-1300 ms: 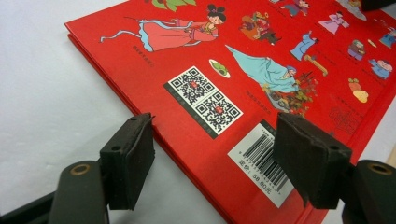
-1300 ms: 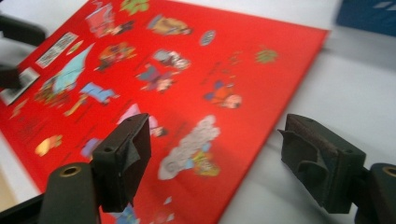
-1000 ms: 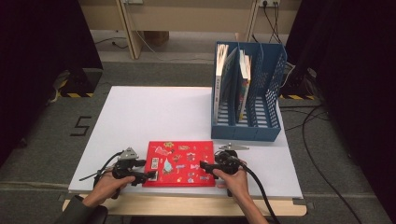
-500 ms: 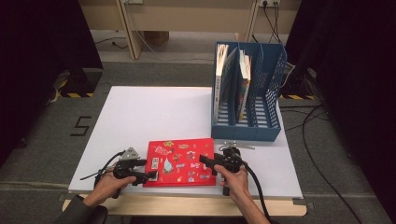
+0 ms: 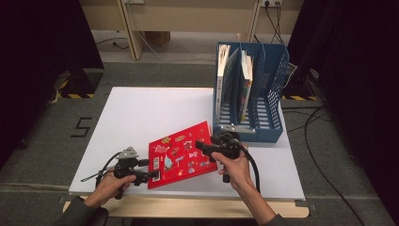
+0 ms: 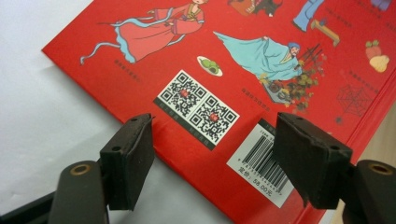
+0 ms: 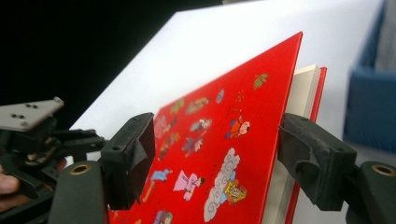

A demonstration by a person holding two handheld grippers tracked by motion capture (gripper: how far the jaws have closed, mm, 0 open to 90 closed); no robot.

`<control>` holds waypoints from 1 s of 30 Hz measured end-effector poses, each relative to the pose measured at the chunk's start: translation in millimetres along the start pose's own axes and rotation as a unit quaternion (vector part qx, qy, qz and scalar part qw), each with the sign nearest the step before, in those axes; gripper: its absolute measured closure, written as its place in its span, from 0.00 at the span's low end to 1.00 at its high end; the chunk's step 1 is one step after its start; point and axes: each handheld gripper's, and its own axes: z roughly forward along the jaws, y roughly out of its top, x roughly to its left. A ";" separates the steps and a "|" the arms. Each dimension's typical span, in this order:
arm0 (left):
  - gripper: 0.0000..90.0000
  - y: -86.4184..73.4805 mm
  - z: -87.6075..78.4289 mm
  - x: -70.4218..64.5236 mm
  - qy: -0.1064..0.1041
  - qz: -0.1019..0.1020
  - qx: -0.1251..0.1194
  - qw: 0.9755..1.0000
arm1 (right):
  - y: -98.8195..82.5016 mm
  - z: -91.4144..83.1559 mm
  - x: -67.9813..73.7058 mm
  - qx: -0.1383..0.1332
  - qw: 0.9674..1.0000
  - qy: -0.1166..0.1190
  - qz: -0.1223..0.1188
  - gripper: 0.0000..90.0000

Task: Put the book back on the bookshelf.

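A red picture book (image 5: 179,153) lies on the white table (image 5: 141,113) near the front edge, its right side raised off the surface. My right gripper (image 5: 200,145) is at that raised edge. In the right gripper view its jaws stand wide apart around the tilted book (image 7: 210,140), whose front cover gapes a little from the cream pages. My left gripper (image 5: 153,175) is open at the book's near left corner. The left gripper view has its jaws either side of the QR codes and barcode on the cover (image 6: 280,46).
A blue mesh file rack (image 5: 268,94) stands at the back right of the table, with upright books (image 5: 244,80) in its left slots. Its front edge is just beyond my right gripper. Black cables trail from both grippers.
The book's right side has come up off the table and the book has swung anticlockwise. My right gripper rose with it toward the rack. The left gripper has barely moved.
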 end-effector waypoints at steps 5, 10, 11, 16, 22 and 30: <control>0.36 11.2 0.9 -16.9 -0.030 0.022 -0.024 0.999 | 27.0 2.2 34.3 0.008 0.998 0.002 -0.057 0.33; 0.36 5.7 -8.6 -5.4 -0.057 -0.009 -0.050 0.997 | 44.7 9.2 61.2 0.013 0.995 0.015 -0.093 0.36; 0.35 4.2 -11.6 -2.5 -0.063 -0.016 -0.056 0.996 | 46.9 10.1 66.1 0.012 0.994 0.016 -0.103 0.36; 0.31 -6.2 -21.3 7.0 -0.057 -0.023 -0.058 0.996 | 56.5 16.8 94.3 0.019 0.988 0.041 -0.148 0.44; 0.28 -11.0 -25.6 10.8 -0.046 -0.029 -0.055 0.997 | 53.2 31.8 116.8 0.056 0.978 0.045 -0.196 0.50; 0.25 -5.6 -16.5 6.1 -0.046 -0.034 -0.062 0.996 | 66.7 33.0 134.4 0.085 0.968 0.035 -0.232 0.53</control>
